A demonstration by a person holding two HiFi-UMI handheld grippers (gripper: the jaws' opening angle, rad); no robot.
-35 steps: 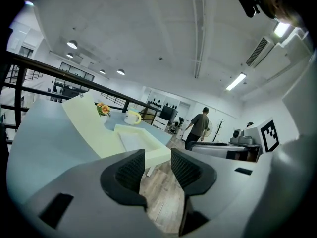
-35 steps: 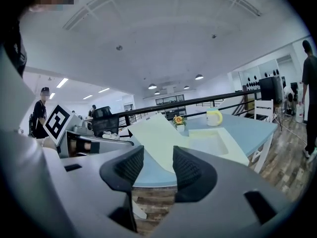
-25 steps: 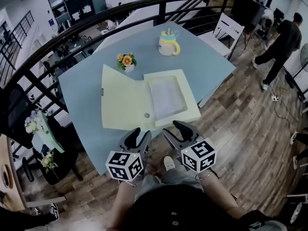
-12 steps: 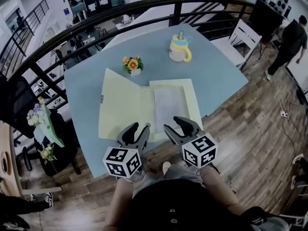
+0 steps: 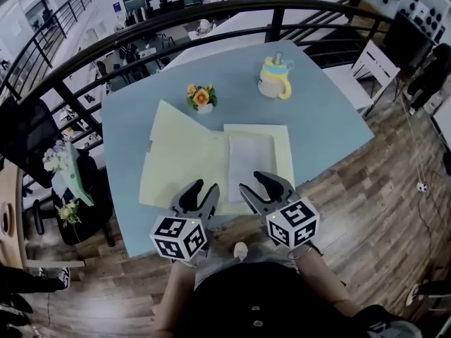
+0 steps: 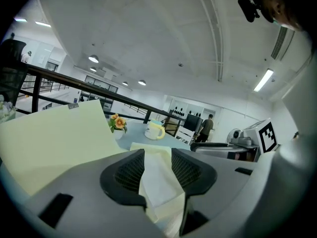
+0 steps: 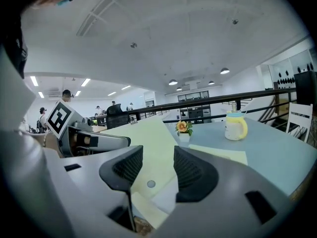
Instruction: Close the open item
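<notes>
Blue table (image 5: 324, 118) seen from above. Pale yellow box file (image 5: 184, 162) laid open near its front edge, lid spread left, tray right. Left gripper (image 5: 204, 188) and right gripper (image 5: 251, 182) held side by side, jaws partly parted, nothing gripped. Both now brought over file's near edge; a second ago kept short of it. Mug (image 5: 275, 77) and flower pot (image 5: 202, 97) set beyond file.
</notes>
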